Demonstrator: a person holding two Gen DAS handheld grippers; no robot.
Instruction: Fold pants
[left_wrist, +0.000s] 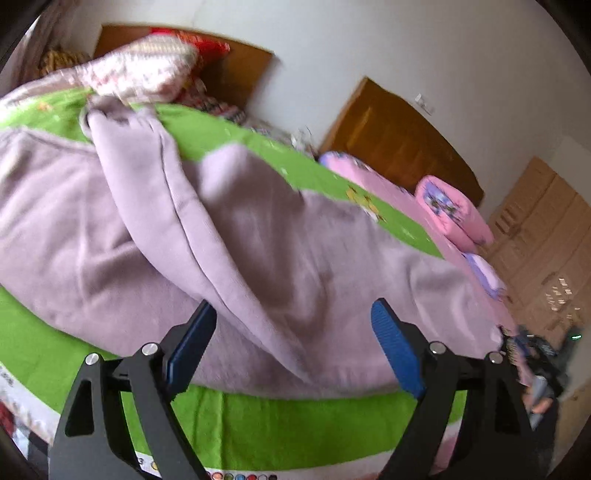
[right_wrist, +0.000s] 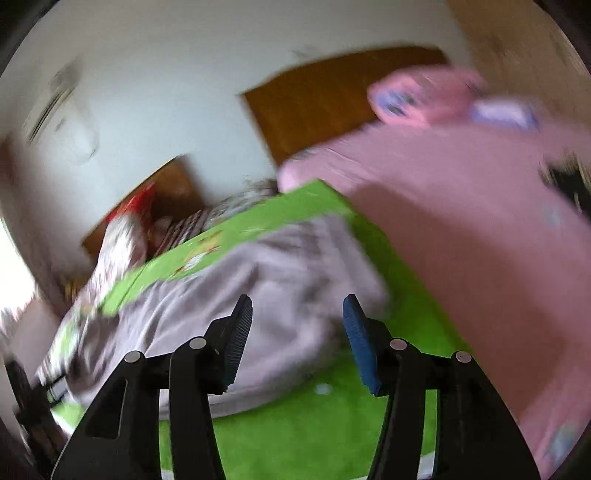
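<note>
Pale lilac pants (left_wrist: 207, 236) lie rumpled across a green blanket (left_wrist: 288, 432) on a bed, one layer folded over with a seam running down the middle. My left gripper (left_wrist: 293, 332) stands open just above the near edge of the cloth, its blue pads wide apart and pressing on nothing. In the blurred right wrist view the same pants (right_wrist: 258, 295) lie on the green blanket (right_wrist: 314, 435). My right gripper (right_wrist: 297, 325) hangs over their near end with jaws apart and nothing between the pads.
A pink sheet (right_wrist: 461, 240) covers the bed beside the blanket, with a folded pink quilt (left_wrist: 452, 210) on it. Patterned pillows (left_wrist: 147, 70) and wooden headboards (left_wrist: 399, 144) stand at the far side against a white wall. Stacked cardboard boxes (left_wrist: 539, 240) stand at the right.
</note>
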